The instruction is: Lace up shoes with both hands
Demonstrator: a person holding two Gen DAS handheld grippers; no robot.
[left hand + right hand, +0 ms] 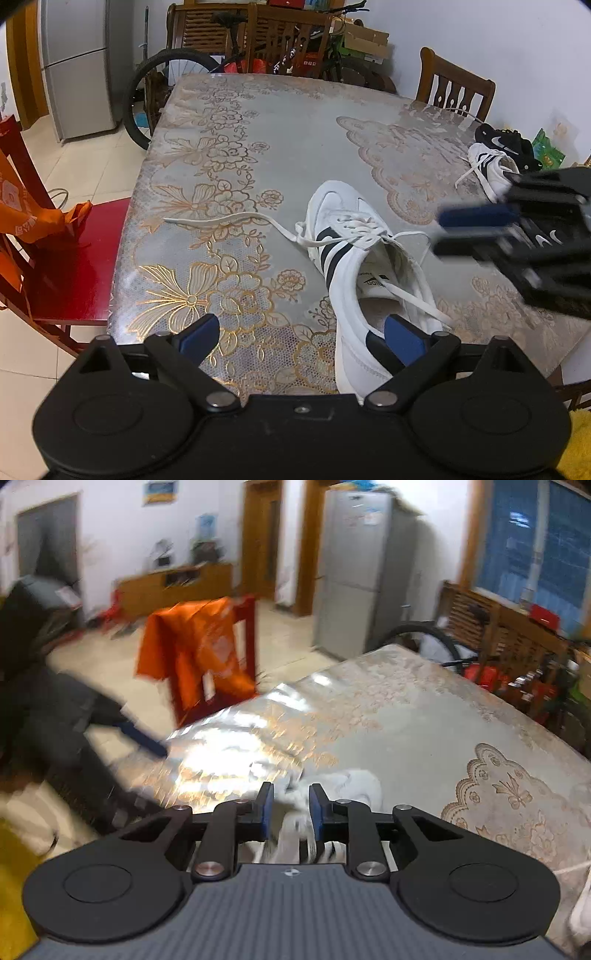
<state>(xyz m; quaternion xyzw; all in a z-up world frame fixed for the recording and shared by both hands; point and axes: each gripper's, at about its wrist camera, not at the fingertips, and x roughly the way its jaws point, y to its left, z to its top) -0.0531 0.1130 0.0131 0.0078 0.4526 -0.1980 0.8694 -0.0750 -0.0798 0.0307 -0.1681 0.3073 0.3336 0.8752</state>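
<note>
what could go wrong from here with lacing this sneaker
1. The right tool has a small gap between its pads and nothing clearly pinched, so the lace end near it may drop.
2. The left tool is wide open, one finger over the white sneaker, leaving it unsteadied; a tug could drag it.
3. The loose lace end trails toward the table edge and could snag.

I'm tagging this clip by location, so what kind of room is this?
Most likely a home dining or living area: a table under a floral plastic cover, a silver two-door fridge by the doorway, and a black bicycle parked behind wooden chairs.
</note>
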